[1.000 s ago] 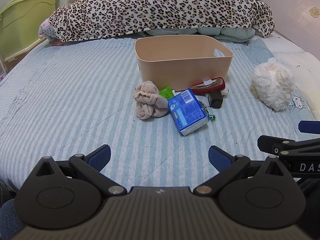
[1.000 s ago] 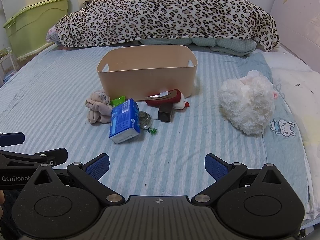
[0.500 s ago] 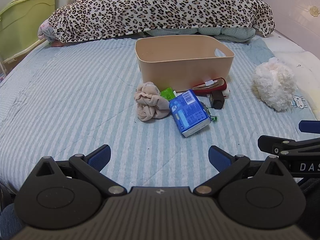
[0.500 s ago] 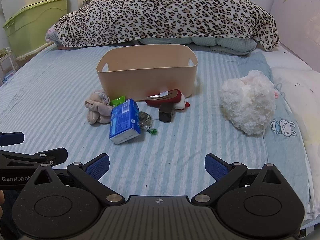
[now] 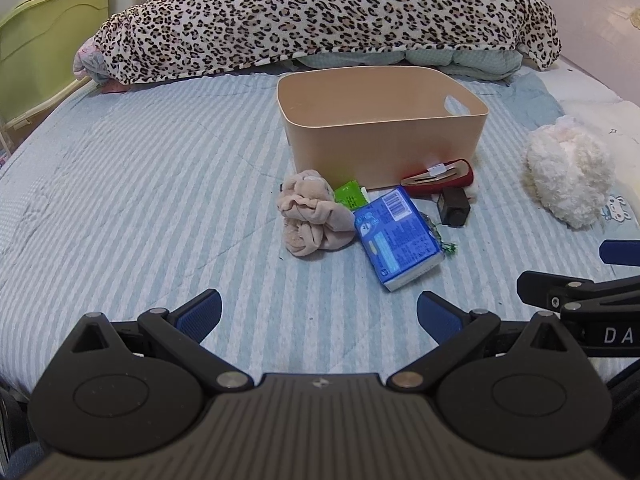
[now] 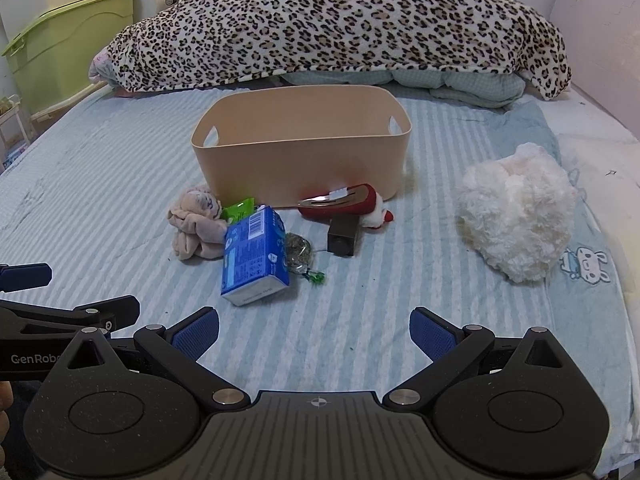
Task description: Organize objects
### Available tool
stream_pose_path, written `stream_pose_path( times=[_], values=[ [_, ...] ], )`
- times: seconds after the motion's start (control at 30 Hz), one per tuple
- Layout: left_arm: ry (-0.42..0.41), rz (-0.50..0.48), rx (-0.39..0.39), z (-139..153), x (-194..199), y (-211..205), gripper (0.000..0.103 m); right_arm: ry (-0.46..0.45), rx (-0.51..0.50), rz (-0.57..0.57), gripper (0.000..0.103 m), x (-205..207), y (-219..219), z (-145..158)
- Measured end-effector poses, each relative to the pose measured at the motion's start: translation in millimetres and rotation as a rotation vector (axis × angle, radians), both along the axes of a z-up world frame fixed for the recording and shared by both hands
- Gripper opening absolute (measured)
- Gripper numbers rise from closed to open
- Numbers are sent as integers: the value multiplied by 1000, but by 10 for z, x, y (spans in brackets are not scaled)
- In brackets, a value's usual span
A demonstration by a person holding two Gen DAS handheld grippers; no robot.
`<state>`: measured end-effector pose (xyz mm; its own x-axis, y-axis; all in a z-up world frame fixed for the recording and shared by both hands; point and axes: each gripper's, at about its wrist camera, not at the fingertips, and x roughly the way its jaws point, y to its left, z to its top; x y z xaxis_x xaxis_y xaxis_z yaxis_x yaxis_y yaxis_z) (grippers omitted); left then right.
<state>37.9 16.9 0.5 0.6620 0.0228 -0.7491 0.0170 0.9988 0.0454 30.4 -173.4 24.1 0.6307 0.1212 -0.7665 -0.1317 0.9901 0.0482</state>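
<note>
A beige bin (image 5: 384,136) (image 6: 300,168) stands on the striped bed. In front of it lie a pink cloth toy (image 5: 310,214) (image 6: 196,224), a green packet (image 5: 350,194) (image 6: 239,208), a blue tissue pack (image 5: 398,236) (image 6: 254,256), a red Santa item with a hair clip (image 5: 438,178) (image 6: 344,202), a small black box (image 5: 454,206) (image 6: 343,234) and a metal scrubber (image 6: 298,252). My left gripper (image 5: 318,312) is open and empty, short of the pile. My right gripper (image 6: 314,330) is open and empty beside it.
A white fluffy plush (image 5: 570,182) (image 6: 516,220) lies to the right. A leopard-print quilt (image 5: 328,16) (image 6: 332,24) is heaped behind the bin. A green storage box (image 5: 48,40) (image 6: 72,44) stands at the far left beside the bed.
Both grippers have drifted slightly; the left view has shifted a little so the pile sits a bit further right. Nothing was picked up and both stay open.
</note>
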Motion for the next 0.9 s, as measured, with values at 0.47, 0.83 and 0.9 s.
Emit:
stream_pose_path(
  times=[0.47,0.83,0.9],
  values=[
    [58,-33,27,-108,662,184,103,32,17,-4,103,555,103,-149],
    [86,-95,79,-334,1327,281,103,77,7,32,103,1059,181,-317],
    [95,-114,86,-424,1444,298,103,94,13,43,103,1145,206,-386]
  ],
)
